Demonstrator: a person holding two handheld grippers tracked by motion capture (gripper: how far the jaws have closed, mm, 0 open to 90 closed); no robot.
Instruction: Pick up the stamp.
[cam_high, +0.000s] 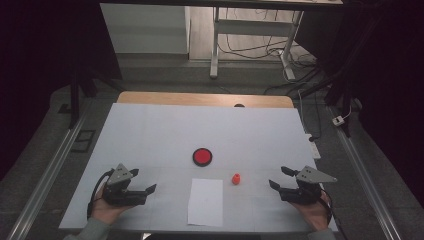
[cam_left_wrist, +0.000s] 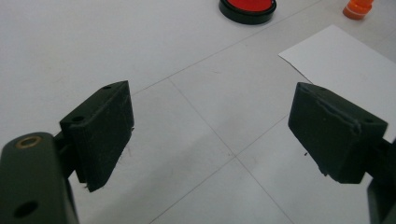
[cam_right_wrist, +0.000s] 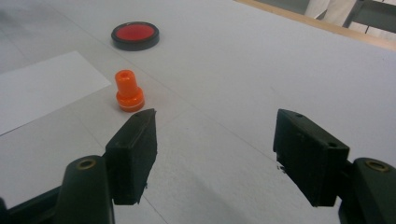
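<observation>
Hands come in from the near edge of the white table (cam_high: 150, 130), each holding a gripper low over the surface. The left gripper (cam_high: 142, 181) has its jaws spread wide apart with nothing between them; a sheet of paper (cam_high: 205, 201) lies just beyond and beside its right-hand jaw. The right gripper (cam_high: 278, 178) also has its jaws wide apart and empty, hovering over bare table. Just ahead of its left-hand jaw, in the right gripper view, stands a small orange stamp (cam_right_wrist: 129, 91), upright, apart from the jaw and just off the paper's corner. Farther out, beyond both the stamp and the paper, sits a round black-rimmed ink pad (cam_high: 202, 156) with a red centre, between the two grippers' lines of reach.
</observation>
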